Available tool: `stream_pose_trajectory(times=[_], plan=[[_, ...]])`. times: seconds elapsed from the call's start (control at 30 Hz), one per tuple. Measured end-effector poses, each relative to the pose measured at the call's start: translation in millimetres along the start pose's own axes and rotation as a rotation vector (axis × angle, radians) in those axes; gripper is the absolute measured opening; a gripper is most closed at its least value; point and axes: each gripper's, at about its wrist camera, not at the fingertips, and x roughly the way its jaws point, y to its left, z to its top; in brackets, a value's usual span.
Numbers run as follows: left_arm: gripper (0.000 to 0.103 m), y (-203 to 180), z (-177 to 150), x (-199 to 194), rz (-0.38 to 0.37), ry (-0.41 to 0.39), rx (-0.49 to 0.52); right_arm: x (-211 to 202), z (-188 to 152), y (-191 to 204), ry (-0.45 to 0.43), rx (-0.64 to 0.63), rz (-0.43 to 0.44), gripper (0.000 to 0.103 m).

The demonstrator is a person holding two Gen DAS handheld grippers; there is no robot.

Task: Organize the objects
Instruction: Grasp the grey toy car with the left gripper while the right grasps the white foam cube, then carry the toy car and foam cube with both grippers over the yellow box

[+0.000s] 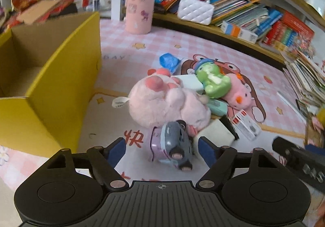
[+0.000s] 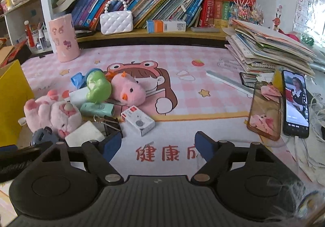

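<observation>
A pile of toys lies on the pink mat: a pink plush [image 1: 162,98] [image 2: 52,113], a grey and purple toy car [image 1: 172,145] [image 2: 43,135], a green dinosaur toy [image 1: 215,80] [image 2: 97,86], a pink chick plush [image 1: 239,94] [image 2: 128,90], a mint case [image 2: 97,109] and a small white box [image 1: 246,123] [image 2: 138,121]. My left gripper [image 1: 161,149] is open with the toy car between its fingers, not clamped. My right gripper [image 2: 157,145] is open and empty over the mat, right of the pile. An open yellow cardboard box [image 1: 65,76] [image 2: 10,94] stands left of the pile.
A pink cylinder holder [image 1: 139,7] [image 2: 64,37] stands at the back. A bookshelf with a white quilted purse [image 1: 196,10] [image 2: 116,21] runs behind. A paper stack [image 2: 270,48], two phones [image 2: 295,103] and a white ruler [image 2: 229,82] lie at the right.
</observation>
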Motion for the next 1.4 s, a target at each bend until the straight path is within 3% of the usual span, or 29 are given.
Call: stream_pose_trajectory(times=[0.03,0.17,0.5,0.7,0.77,0.83,0.93,1.13,1.4], plan=[[0.074,1.8,1.5,5.2,-0.004,0.009,-0.010,0.6,0.8,-0.7,-0.001,-0.001,0.006,0.079],[0.043,12.5,1.0,14.0,-0.056,0.037,-0.054,5.0,3.8,0.8,0.011,0.005,0.041,0.080],[0.042,58.7,-13.4,-33.3,0.046,0.020,-0.112,31.3,0.6,47.3,0.126,-0.084,0.228,0.081],[0.042,70.5,-22.1,-50.2,0.104,0.025,-0.131,52.4,2.8,76.2,0.166,-0.168,0.271,0.079],[0.042,71.6,-24.3,-53.5,0.105,0.026,-0.131,60.4,1.8,81.6,0.185,-0.187,0.270,0.072],[0.042,71.9,-25.2,-55.9,0.099,0.025,-0.129,63.4,-1.4,83.0,0.182,-0.203,0.252,0.058],[0.043,70.4,-26.5,-57.9,0.079,0.019,-0.124,58.2,-1.1,78.1,0.175,-0.198,0.264,0.052],[0.043,66.9,-30.2,-58.4,0.007,0.014,-0.102,31.1,-4.7,67.9,0.157,-0.174,0.261,0.049],[0.043,80.7,-34.8,-74.8,-0.101,-0.024,-0.047,-19.9,-23.7,70.8,0.106,-0.111,0.181,0.049]])
